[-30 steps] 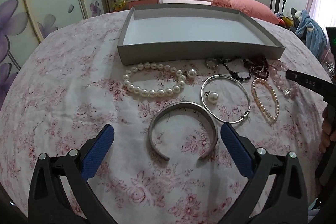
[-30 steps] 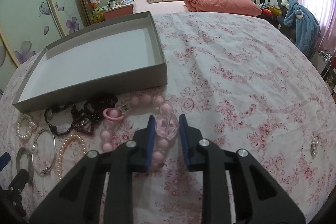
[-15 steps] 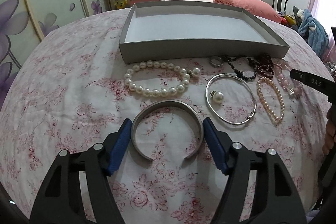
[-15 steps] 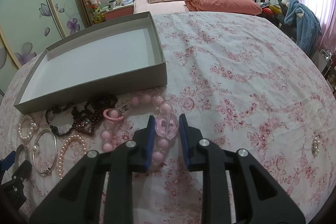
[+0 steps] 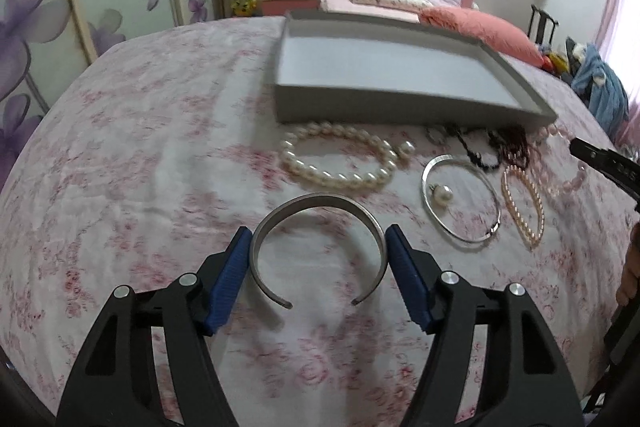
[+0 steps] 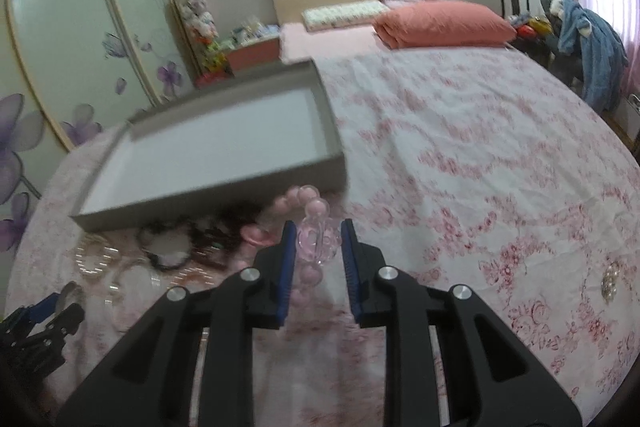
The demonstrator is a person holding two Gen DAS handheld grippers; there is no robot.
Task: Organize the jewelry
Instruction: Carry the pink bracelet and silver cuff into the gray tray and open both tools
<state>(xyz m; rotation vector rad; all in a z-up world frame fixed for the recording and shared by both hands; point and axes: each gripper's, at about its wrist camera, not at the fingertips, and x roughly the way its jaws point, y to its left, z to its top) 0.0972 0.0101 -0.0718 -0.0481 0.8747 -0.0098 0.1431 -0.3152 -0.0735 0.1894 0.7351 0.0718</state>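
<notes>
My left gripper [image 5: 318, 263] has its jaws closed on the silver cuff bracelet [image 5: 318, 215], one blue pad against each side of the open ring, and its gap faces back toward me. The cuff seems just above the flowered bedspread [image 5: 140, 155]. My right gripper [image 6: 318, 259] has its jaws closed on the clear pink bead [image 6: 317, 237] of the pink bead bracelet [image 6: 298, 197], which hangs around the pads; part of the string is blurred, so I cannot tell if any of it touches the bed.

The grey tray [image 5: 400, 107] stands further up the bed and looks empty. I judge both pieces must go in there.

Several things can go wrong, I think. The cuff is held only at two narrow points on a smooth curved metal side, so it may rotate between the pads or spring out if I tilt the hand. It is an open ring, so too much squeeze could bend it inward.

The pink bead is round and glossy; it may slip out when the string swings. The hanging beads could catch the near wall of the tray, or pull on the dark bead bracelets [image 6: 168, 247] lying just beside it.

The two hands go to the same tray, so they could collide above it. The white pearl bracelet [image 5: 340, 159] and the thin bangle [image 5: 460, 203] lie between my left hand and the tray, and a low path could drag them.
</notes>
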